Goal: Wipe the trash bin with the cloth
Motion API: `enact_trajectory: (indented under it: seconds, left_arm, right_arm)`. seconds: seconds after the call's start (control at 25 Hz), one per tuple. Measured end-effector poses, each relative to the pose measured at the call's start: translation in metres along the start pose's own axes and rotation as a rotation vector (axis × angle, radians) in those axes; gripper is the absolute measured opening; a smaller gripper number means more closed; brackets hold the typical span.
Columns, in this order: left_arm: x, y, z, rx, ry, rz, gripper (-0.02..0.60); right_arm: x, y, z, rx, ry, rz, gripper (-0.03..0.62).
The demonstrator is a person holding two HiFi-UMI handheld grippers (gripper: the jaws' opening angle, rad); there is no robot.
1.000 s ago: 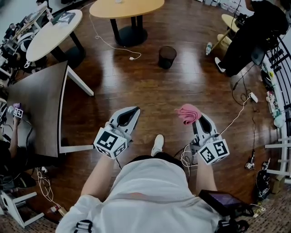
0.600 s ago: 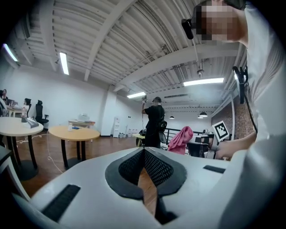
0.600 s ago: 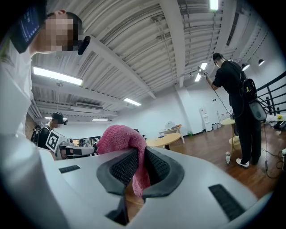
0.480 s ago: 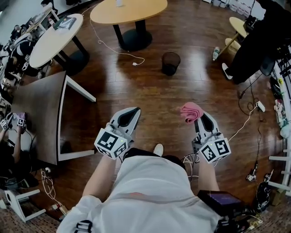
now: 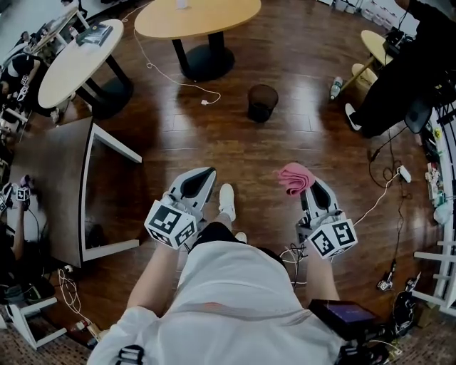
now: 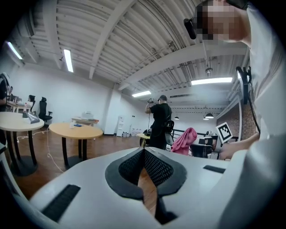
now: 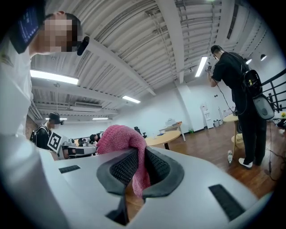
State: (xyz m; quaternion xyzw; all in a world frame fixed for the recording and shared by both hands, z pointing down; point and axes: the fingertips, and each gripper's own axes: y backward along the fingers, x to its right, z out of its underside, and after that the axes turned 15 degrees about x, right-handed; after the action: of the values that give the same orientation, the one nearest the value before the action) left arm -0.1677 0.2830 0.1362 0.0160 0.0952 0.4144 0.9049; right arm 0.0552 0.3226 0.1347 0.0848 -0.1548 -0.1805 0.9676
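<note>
A small black mesh trash bin (image 5: 262, 103) stands on the wooden floor well ahead of both grippers. My right gripper (image 5: 308, 187) is shut on a pink cloth (image 5: 294, 177), which bunches above its jaws; the right gripper view shows the pink cloth (image 7: 120, 139) pinched between the dark pads (image 7: 157, 167). My left gripper (image 5: 205, 178) is held at the same height to the left, shut with nothing between its jaws; its tips meet in the left gripper view (image 6: 144, 151). The bin does not show in either gripper view.
A round tan table (image 5: 195, 16) and a pale round table (image 5: 75, 55) stand beyond the bin, with a white cable (image 5: 178, 82) on the floor. A dark desk (image 5: 53, 185) is at the left. A person in black (image 5: 399, 64) stands at the right among cables.
The view has shifted as I walk: my white shoe has stepped forward between the grippers. Both grippers hold their pose, the cloth still pinched in the right one.
</note>
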Motion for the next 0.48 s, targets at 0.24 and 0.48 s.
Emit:
enact_trajectory:
  seconds: [0.24, 0.48]
  left_arm:
    - [-0.028, -0.055, 0.002, 0.021, 0.011, 0.024, 0.009]
    - [-0.072, -0.113, 0.003, 0.021, 0.008, 0.054, 0.009]
  right_arm:
    - [0.034, -0.035, -0.002, -0.006, 0.024, 0.02, 0.038]
    - [0.068, -0.092, 0.0, -0.01, 0.037, 0.048, 0.038]
